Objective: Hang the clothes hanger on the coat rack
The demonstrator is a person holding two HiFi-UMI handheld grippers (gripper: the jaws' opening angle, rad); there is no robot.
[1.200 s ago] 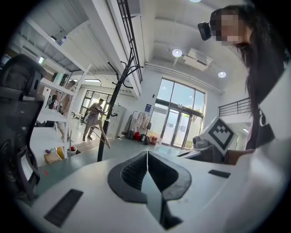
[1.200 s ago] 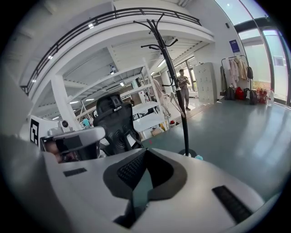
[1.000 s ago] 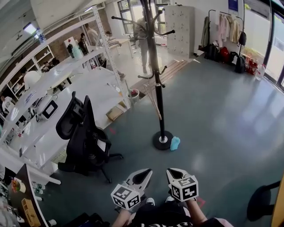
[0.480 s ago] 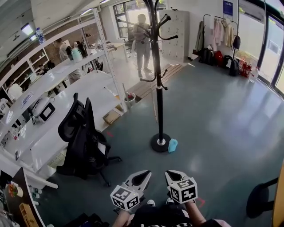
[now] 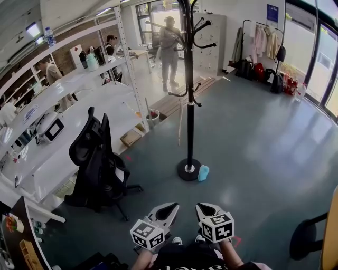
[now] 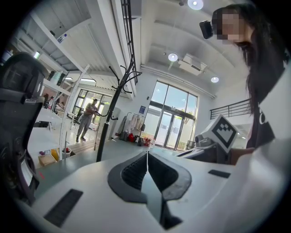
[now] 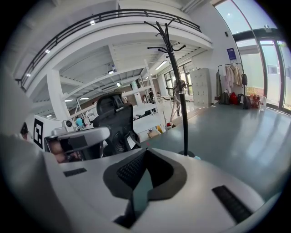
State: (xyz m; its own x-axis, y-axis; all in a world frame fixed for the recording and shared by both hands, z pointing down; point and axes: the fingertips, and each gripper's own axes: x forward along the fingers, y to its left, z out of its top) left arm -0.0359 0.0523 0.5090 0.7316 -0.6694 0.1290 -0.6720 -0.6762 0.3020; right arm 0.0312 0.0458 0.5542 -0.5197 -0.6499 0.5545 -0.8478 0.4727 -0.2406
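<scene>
The left gripper (image 5: 174,205) and the right gripper (image 5: 201,206) are held side by side low in the head view, close to the person's body. In each gripper view the jaws are seen closed tip to tip, with nothing between them. A marker cube (image 5: 148,233) with black-and-white squares is carried on the left gripper, and a second cube (image 5: 217,225) on the right.

The black coat rack (image 5: 190,105) stands upright on the grey floor (image 5: 264,147), well apart from both grippers, its round base touching a small light-blue object (image 5: 203,173). A thin pale strip (image 5: 179,124) is seen just beside the pole under a lower hook (whether it is the clothes hanger cannot be told).

A black office chair (image 5: 97,158) is placed to the left by a white desk (image 5: 63,153). A blue sign (image 5: 272,13) is fixed to the far wall above a clothes rail (image 5: 261,37); its print is too small to be read.
</scene>
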